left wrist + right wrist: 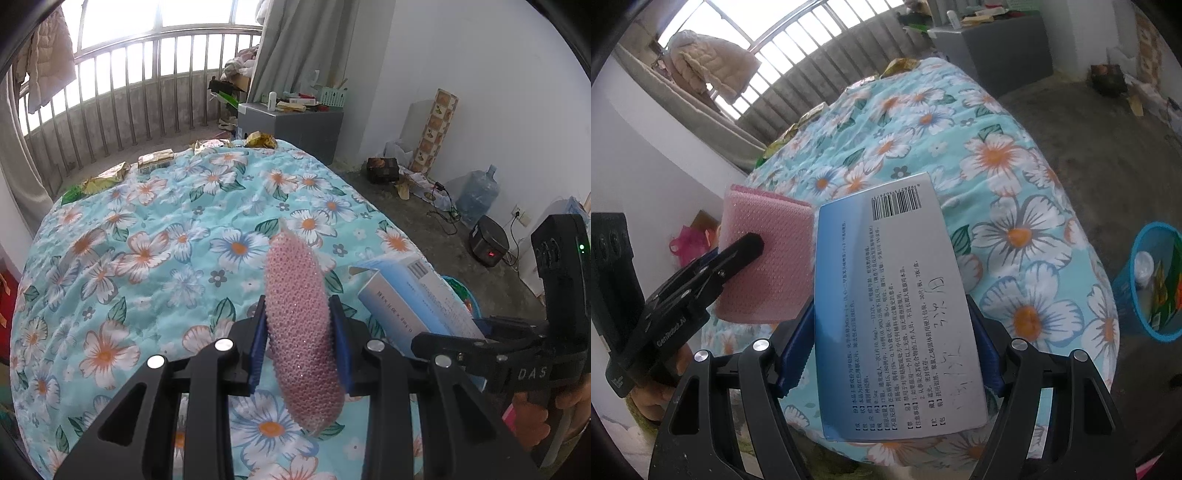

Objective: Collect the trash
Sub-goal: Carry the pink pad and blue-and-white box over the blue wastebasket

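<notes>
My left gripper [300, 339] is shut on a folded pink bubble-wrap piece [299, 325], held above the floral bedspread [147, 240]. The wrap also shows in the right wrist view [764, 258], at the left. My right gripper [890, 343] is shut on a blue-and-white medicine box [886, 314], held above the bed's edge. The box also shows in the left wrist view [413, 295], at the right. Several gold and green wrappers [107, 179] lie along the bed's far edge. A blue mesh trash bin [1152, 280] with trash in it stands on the floor right of the bed.
A grey cabinet [295, 125] with clutter on it stands beyond the bed. A water jug [478, 195], a black appliance [487, 247], cables and a box lie on the concrete floor at the right. A railing [129, 92] runs behind the bed.
</notes>
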